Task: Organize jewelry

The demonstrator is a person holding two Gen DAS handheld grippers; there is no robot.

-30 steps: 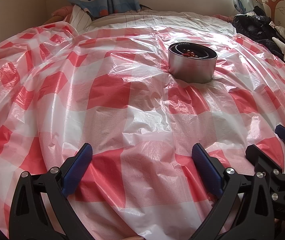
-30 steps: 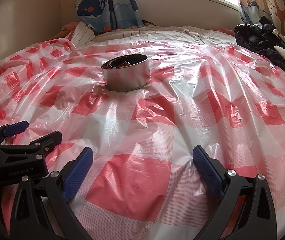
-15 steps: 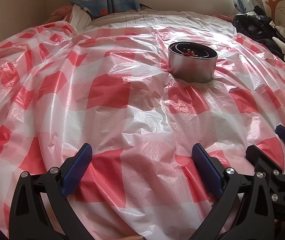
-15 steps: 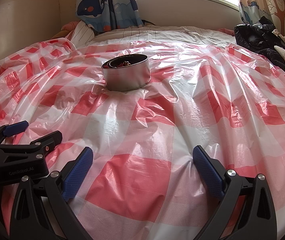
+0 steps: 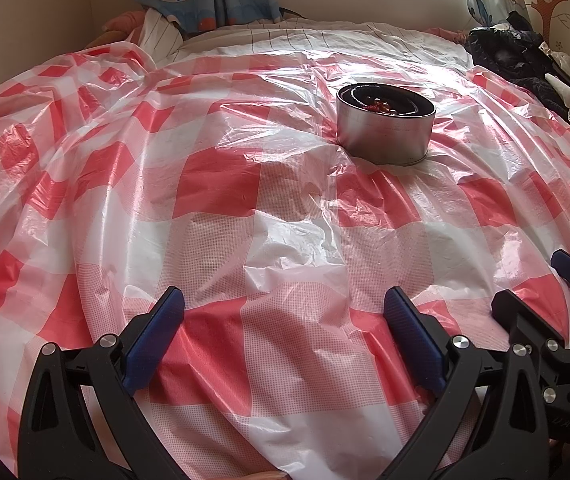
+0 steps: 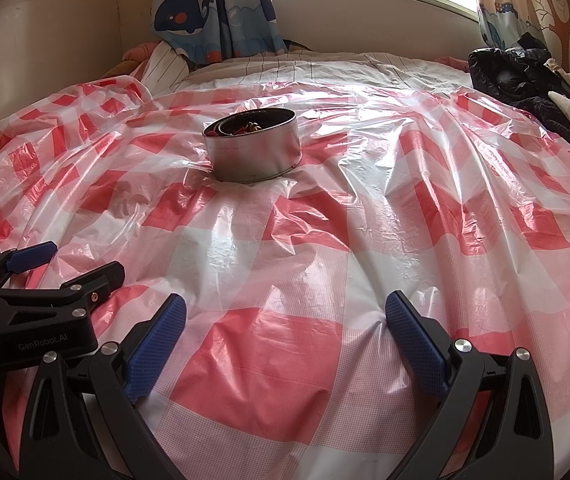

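Left tool (image 5: 283, 312), right tool (image 6: 285, 316) both agape, empty; jewelry tin (image 5: 385, 126) well ahead on checkered sheet (image 5: 221, 184).

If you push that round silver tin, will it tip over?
Probably not: the tin is low and wide, so it should slide. The crinkly plastic sheet may bunch up. The red beads inside could rattle.

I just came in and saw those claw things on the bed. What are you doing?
A person holds two grippers low over the red-and-white checked plastic sheet. The left gripper and the right gripper both have their jaws open and hold nothing. Ahead sits a round metal tin with red beads inside. Nothing is being touched.
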